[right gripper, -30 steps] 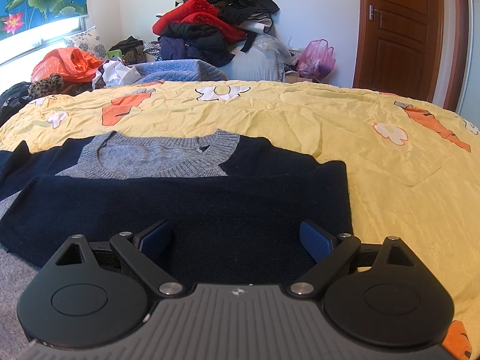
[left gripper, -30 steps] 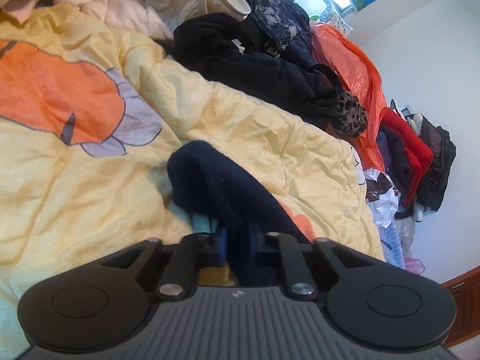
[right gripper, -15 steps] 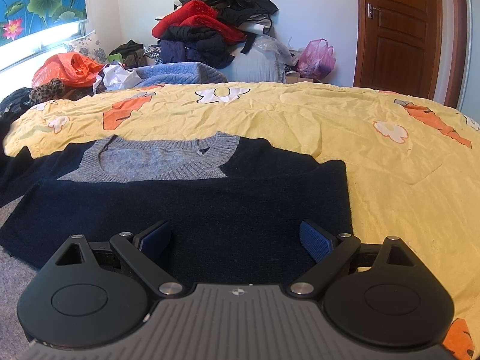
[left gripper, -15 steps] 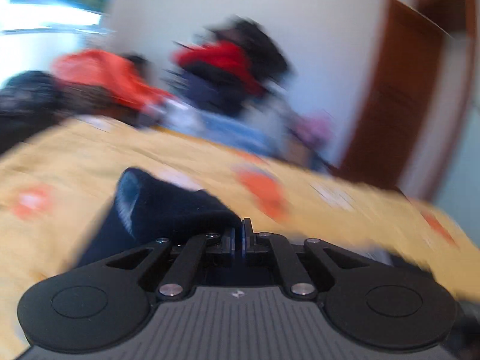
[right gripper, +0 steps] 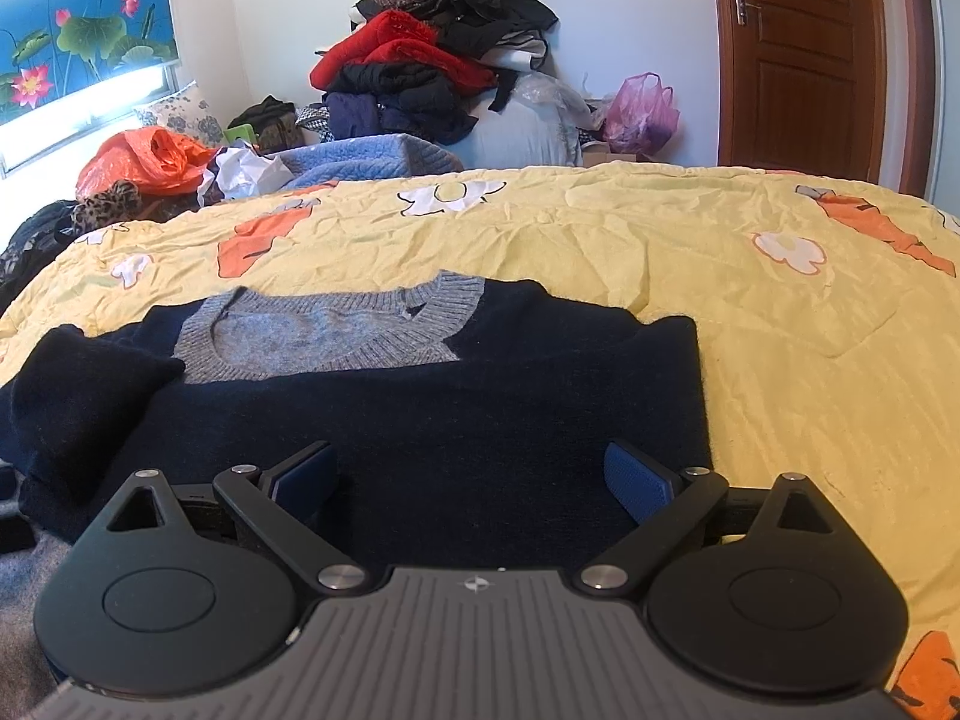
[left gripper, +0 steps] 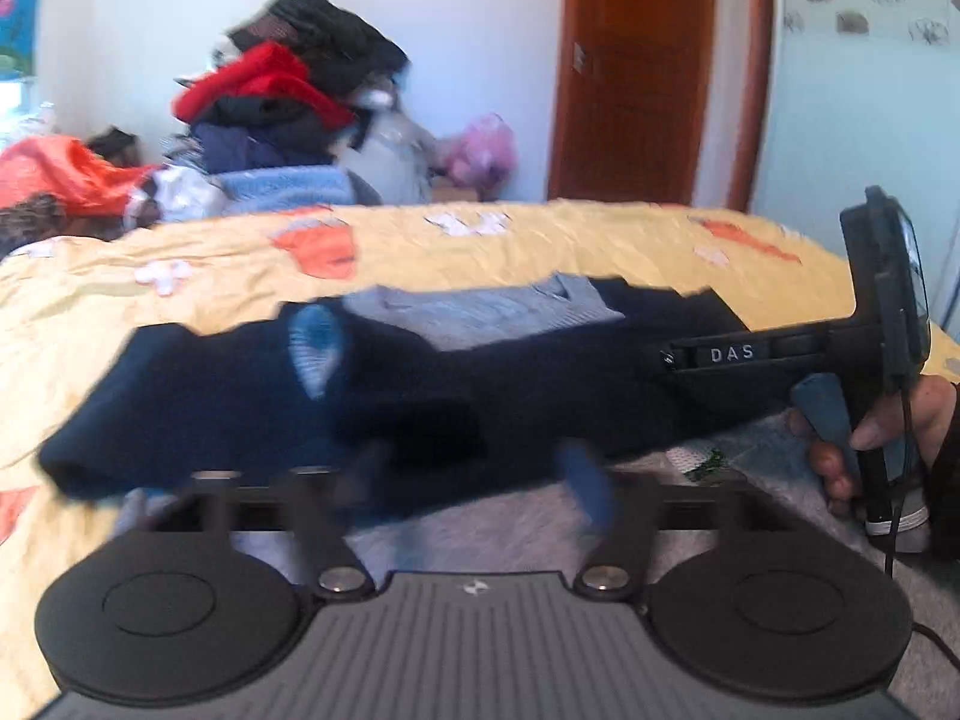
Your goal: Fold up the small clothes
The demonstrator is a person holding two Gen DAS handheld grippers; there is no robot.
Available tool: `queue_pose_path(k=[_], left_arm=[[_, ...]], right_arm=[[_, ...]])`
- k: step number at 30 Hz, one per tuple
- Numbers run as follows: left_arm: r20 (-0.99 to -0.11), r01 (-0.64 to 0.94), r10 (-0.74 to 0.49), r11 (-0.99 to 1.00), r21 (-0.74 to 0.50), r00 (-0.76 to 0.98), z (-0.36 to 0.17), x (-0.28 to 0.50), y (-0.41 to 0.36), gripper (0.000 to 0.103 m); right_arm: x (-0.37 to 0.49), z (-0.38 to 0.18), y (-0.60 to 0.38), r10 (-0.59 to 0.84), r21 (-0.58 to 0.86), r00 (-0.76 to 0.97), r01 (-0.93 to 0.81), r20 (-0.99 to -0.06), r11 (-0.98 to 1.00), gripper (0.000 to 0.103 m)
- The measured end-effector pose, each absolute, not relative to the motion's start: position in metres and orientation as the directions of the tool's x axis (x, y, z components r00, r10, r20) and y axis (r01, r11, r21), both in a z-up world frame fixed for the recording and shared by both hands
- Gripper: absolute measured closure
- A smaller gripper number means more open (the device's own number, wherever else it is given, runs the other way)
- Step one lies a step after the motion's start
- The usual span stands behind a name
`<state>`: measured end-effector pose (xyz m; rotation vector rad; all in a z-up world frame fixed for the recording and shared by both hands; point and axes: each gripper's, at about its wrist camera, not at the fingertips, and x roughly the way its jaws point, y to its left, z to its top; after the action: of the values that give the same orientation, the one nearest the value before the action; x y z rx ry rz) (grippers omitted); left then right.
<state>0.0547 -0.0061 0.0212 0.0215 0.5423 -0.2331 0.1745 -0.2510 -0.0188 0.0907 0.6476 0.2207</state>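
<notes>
Left wrist view, versus 1.0 s ago: the left tool (left gripper: 474,474) then faced the black clothes heap with its blue pads clamped on a navy sleeve; it now faces across the bed toward the door (left gripper: 636,66), frame motion-blurred. Its fingers (left gripper: 591,489) stand apart with nothing between them: released. The sleeve (left gripper: 198,396) now lies folded inward over the left part of the sweater (left gripper: 540,396), cuff lining showing pale blue. In the right wrist view the same sleeve (right gripper: 84,396) appears as a dark fold over the left shoulder, where 1.0 s ago that side lay flat and extended off-frame. Right tool (right gripper: 471,474) unchanged in pose: pads spread wide, hovering low over the hem, gripping nothing. From the left view the right tool (left gripper: 798,372) is seen side-on, held in the person's hand (left gripper: 888,426). The sweater lies flat on the yellow carrot-print bedspread (right gripper: 600,228), near the bed's close edge. Grey neckline (right gripper: 336,330) points away from the cameras toward the clothes pile (right gripper: 432,54); hem is nearest the tools. Its long axis now runs collar-to-hem, roughly along the right tool's viewing direction.
</notes>
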Motion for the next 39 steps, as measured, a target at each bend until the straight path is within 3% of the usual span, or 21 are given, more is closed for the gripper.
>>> queue_pose_path(k=[4,6,11,15,19,20,21,23,25,28,30,31,32,36,39], left_arm=[[-0.496,0.137,-0.195,0.979,-0.151,0.846,0.017,0.040,0.023,0.023],[-0.519,0.091,-0.179,0.977,-0.191,0.836,0.008,0.038,0.037,0.024],[-0.558,0.057,-0.201,0.963,-0.265,0.805,-0.004,0.043,0.052,0.021],[-0.557,0.069,-0.214,0.961,-0.268,0.802,-0.006,0.042,0.053,0.018],[-0.547,0.073,-0.244,0.946,-0.316,0.801,-0.009,0.044,0.059,0.013],[-0.546,0.075,-0.248,0.945,-0.318,0.800,-0.009,0.044,0.059,0.012],[-0.546,0.077,-0.249,0.945,-0.318,0.800,-0.009,0.044,0.059,0.011],[-0.545,0.082,-0.254,0.944,-0.321,0.799,-0.009,0.045,0.058,0.010],[-0.542,0.084,-0.261,0.940,-0.330,0.799,-0.009,0.046,0.059,0.009],[-0.539,0.084,-0.266,0.937,-0.338,0.799,-0.009,0.046,0.060,0.009],[-0.538,0.086,-0.269,0.936,-0.341,0.799,-0.009,0.046,0.060,0.007],[-0.537,0.087,-0.270,0.936,-0.342,0.799,-0.009,0.046,0.060,0.007],[-0.538,0.087,-0.270,0.936,-0.341,0.798,-0.009,0.046,0.060,0.007],[-0.541,0.088,-0.266,0.939,-0.333,0.798,-0.009,0.046,0.058,0.007],[-0.542,0.087,-0.264,0.940,-0.330,0.798,-0.009,0.046,0.057,0.006]], right_arm=[[0.173,-0.017,-0.243,0.192,0.094,0.776,-0.170,-0.601,0.981,0.008],[0.169,-0.007,-0.223,0.159,0.030,0.776,-0.178,-0.610,0.984,0.016],[0.141,0.045,-0.139,0.449,0.062,0.705,-0.502,-0.549,0.863,0.014],[0.153,0.057,-0.079,0.519,0.077,0.614,-0.599,-0.595,0.797,0.019],[0.172,0.036,-0.046,0.463,0.071,0.523,-0.605,-0.715,0.793,0.052],[0.174,0.031,-0.042,0.441,0.053,0.511,-0.607,-0.738,0.793,0.053],[0.171,0.023,-0.041,0.423,0.033,0.510,-0.609,-0.749,0.793,0.055],[0.169,0.022,-0.046,0.428,0.043,0.515,-0.600,-0.743,0.799,0.076],[0.170,0.034,-0.067,0.477,0.139,0.510,-0.565,-0.716,0.813,0.081],[0.179,0.048,-0.123,0.547,0.318,0.527,-0.465,-0.651,0.826,0.080],[0.186,0.038,-0.159,0.591,0.454,0.513,-0.379,-0.622,0.806,0.061],[0.189,0.031,-0.173,0.611,0.516,0.500,-0.332,-0.614,0.790,0.036],[0.190,0.026,-0.184,0.625,0.563,0.490,-0.290,-0.607,0.774,0.022],[0.193,0.013,-0.201,0.695,0.694,0.488,-0.225,-0.528,0.684,0.021],[0.202,0.007,-0.198,0.694,0.724,0.496,-0.172,-0.522,0.667,0.024]])
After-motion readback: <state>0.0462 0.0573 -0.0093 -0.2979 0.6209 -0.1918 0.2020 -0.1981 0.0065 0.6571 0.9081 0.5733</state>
